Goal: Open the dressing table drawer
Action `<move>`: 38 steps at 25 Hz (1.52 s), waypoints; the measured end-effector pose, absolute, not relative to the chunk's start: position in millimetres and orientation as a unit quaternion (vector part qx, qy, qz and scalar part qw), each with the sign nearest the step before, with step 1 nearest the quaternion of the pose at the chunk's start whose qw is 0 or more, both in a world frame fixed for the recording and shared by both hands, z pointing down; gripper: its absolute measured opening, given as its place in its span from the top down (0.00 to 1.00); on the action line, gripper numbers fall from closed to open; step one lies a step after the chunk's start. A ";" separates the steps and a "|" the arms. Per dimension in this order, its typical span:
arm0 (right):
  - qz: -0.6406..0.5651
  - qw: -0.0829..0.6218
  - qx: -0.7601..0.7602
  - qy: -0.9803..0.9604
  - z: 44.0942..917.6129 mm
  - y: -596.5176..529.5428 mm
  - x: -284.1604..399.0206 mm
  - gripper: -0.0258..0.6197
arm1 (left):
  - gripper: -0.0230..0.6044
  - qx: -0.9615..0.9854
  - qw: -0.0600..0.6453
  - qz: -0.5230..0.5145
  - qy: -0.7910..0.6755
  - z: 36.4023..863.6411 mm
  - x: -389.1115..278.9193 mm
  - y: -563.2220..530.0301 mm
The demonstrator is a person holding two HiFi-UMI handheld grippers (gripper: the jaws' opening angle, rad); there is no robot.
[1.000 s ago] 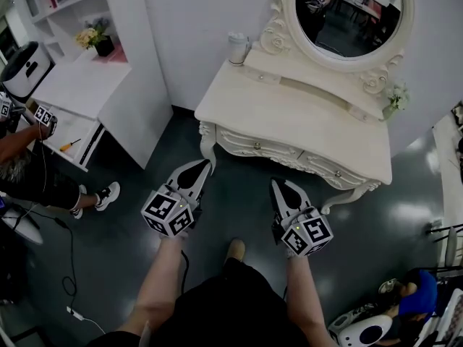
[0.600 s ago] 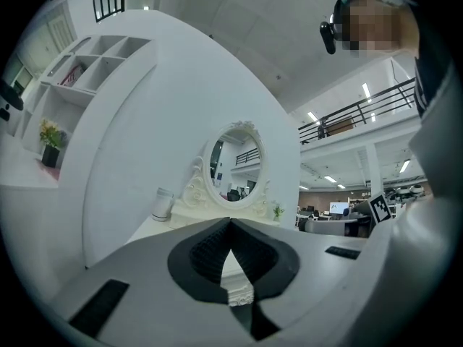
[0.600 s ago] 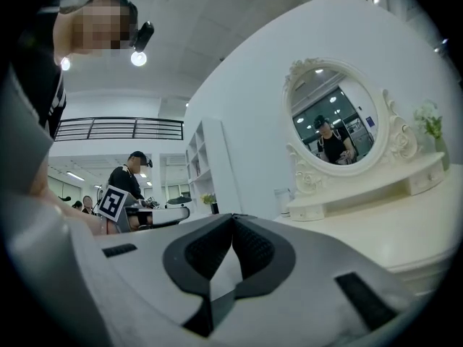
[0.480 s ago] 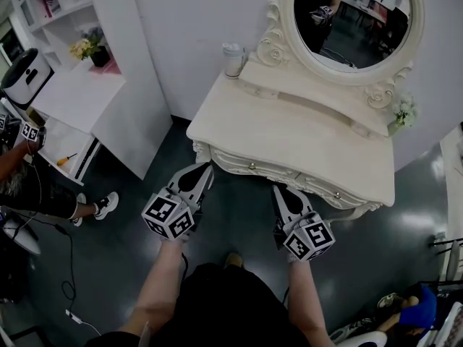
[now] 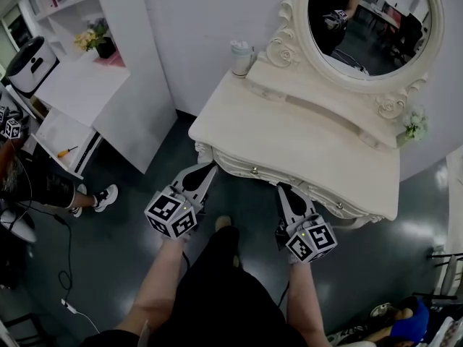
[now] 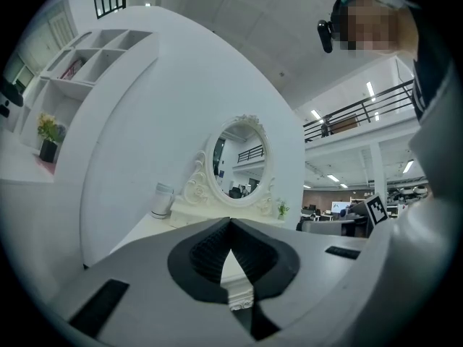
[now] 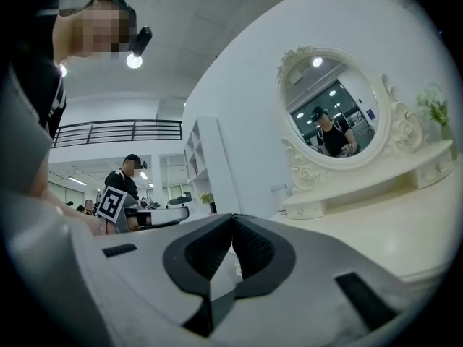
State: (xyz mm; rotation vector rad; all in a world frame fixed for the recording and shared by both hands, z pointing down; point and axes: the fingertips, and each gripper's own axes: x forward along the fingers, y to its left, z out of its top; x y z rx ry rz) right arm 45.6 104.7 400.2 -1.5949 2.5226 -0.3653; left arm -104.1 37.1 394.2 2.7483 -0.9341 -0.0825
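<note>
The cream dressing table (image 5: 304,132) with its oval mirror (image 5: 369,20) stands just ahead of me. Its carved front holds closed drawers, the left one with a small knob (image 5: 253,170) and the right one with another knob (image 5: 338,207). My left gripper (image 5: 208,167) is shut and empty, its tips just short of the table's left front corner. My right gripper (image 5: 283,189) is also shut and empty, close below the front between the two knobs. In the left gripper view the shut tips (image 6: 230,221) point at the table's carved edge (image 6: 239,295). The right gripper (image 7: 233,217) looks level along the tabletop.
A white canister (image 5: 240,56) and a small plant (image 5: 414,125) stand on the table's raised back shelf. A white shelf unit (image 5: 79,85) with a flower pot (image 5: 98,40) is at the left. A person (image 5: 29,179) sits beside it, a cable (image 5: 69,266) trailing on the dark floor.
Both grippers have moved forward to the table's front, which now lies right at their tips. Their jaws stayed shut.
</note>
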 end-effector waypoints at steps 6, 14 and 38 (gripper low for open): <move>-0.132 0.070 -0.531 0.834 409.5 76.6 60.7 0.95 | 0.95 0.939 0.127 -0.021 -0.320 405.2 -87.2 8.0; -0.142 0.061 -0.535 0.830 417.8 23.1 86.5 0.95 | 0.95 0.940 0.136 -0.026 -0.311 415.5 -52.1 -49.5; -0.170 0.057 -0.541 0.822 445.9 -138.9 129.2 0.95 | 0.95 0.958 0.163 0.018 -0.237 458.6 44.9 -198.5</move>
